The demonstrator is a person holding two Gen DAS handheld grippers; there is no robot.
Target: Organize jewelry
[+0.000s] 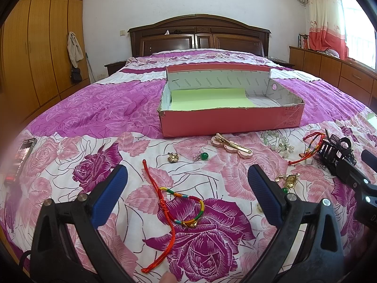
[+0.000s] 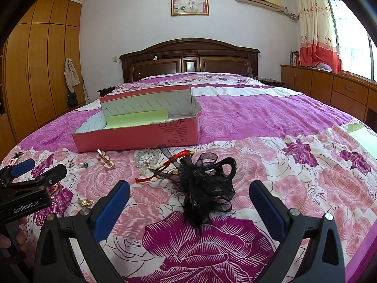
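- Left gripper [image 1: 187, 186] hangs spread wide over the red braided cord bracelet with rainbow wrapping [image 1: 182, 206], gripping nothing; looks lined up to grab it.
- Right gripper [image 2: 189, 202] is just as wide and empty, framing the black feathery hair bow [image 2: 207, 188].
- Open pink cardboard box with green paper lining [image 1: 231, 120] sits just beyond, empty (obvious drop spot).
- Gold hair clip [image 1: 232, 145] and pale bead bracelet [image 1: 279, 142] lie before the box; nothing blocks it.

Both wrist views low over bed [image 1: 99, 103], facing headboard; share box [image 2: 141, 136].
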